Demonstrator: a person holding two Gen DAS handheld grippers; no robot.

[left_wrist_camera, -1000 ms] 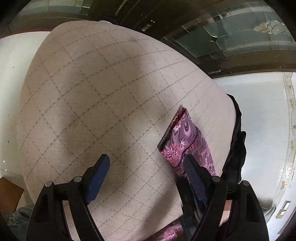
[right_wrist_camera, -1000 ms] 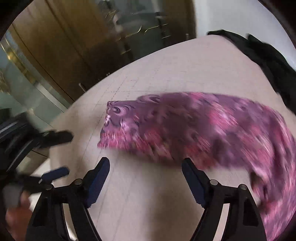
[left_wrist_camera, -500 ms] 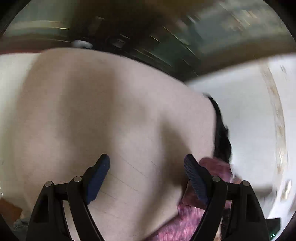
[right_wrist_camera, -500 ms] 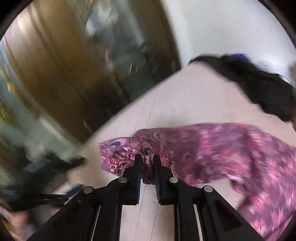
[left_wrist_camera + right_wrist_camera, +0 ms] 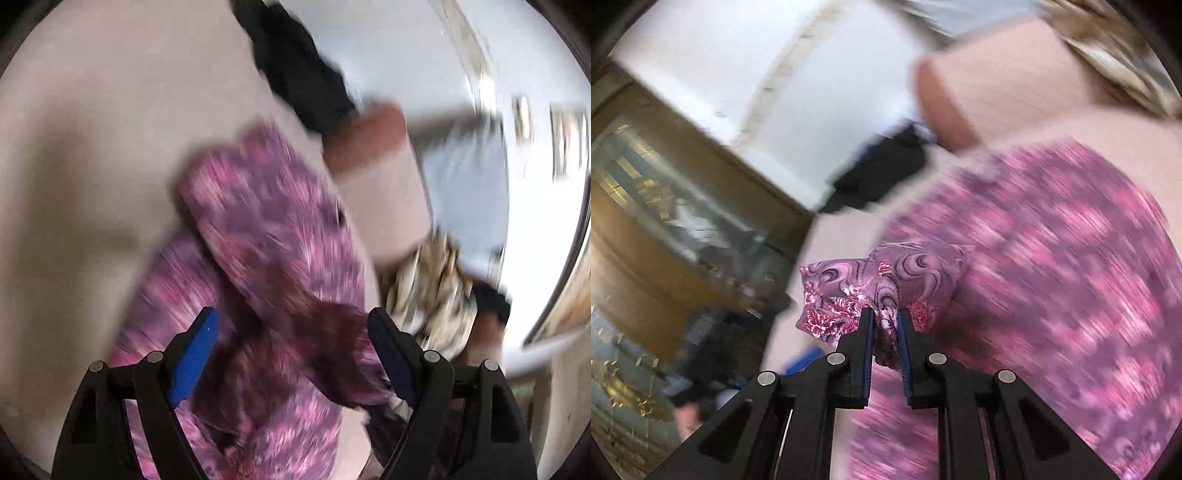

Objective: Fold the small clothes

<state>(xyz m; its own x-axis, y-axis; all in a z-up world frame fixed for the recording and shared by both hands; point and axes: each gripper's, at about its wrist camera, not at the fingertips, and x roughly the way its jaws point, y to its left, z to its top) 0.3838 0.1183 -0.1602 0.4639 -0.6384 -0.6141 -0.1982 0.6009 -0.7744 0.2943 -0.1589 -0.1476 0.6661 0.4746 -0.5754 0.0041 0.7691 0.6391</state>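
A pink and purple patterned garment point(image 5: 273, 236) lies on the beige quilted table point(image 5: 92, 155), blurred by motion. My left gripper point(image 5: 291, 354) is open, its blue-padded fingers held just above the garment with cloth between and below them. My right gripper point(image 5: 885, 326) is shut on a bunched corner of the same garment point(image 5: 886, 273) and holds it lifted above the rest of the cloth point(image 5: 1052, 266).
A black garment point(image 5: 299, 70) lies at the far edge of the table, also in the right wrist view point(image 5: 882, 166). The person's forearm point(image 5: 373, 155) and patterned clothing point(image 5: 432, 291) are at the right. White floor and wooden glass doors point(image 5: 665, 206) lie beyond.
My right gripper closed on the garment's corner and lifted and carried it across. My left gripper swung right, from bare table to over the garment, staying open.
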